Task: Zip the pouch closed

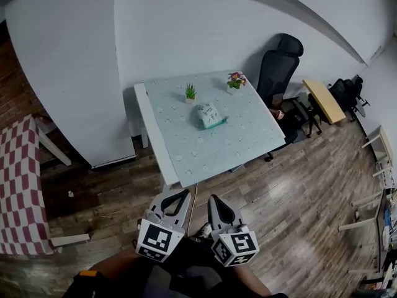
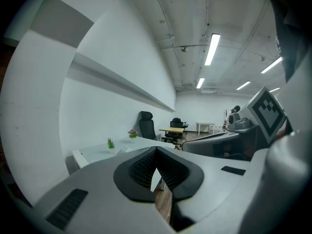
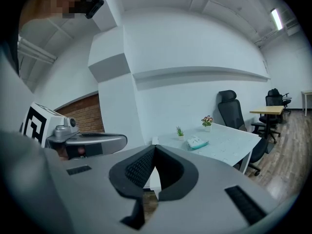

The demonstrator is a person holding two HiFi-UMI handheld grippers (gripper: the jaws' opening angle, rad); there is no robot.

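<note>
pale green square table, white-edged (image 1: 186, 148) | small green potted plant (image 1: 190, 92) and pink-flowered pot (image 1: 236, 81) at its far edge, apart | black high-backed office chair (image 1: 280, 58) near its right corner | yellow-topped desk (image 1: 324, 99) further right | red-and-white checked surface (image 1: 22, 185) far left

Head view: from high above, steeply down, well back from the worktop (image 1: 248, 129), over left gripper (image 1: 178, 196) and right gripper (image 1: 214, 198). Gripper views: low, level, forward along own jaws, toward the same far-off worktop. Shared by all three: worktop, black chair (image 1: 277, 67), green plant (image 1: 190, 92)
</note>
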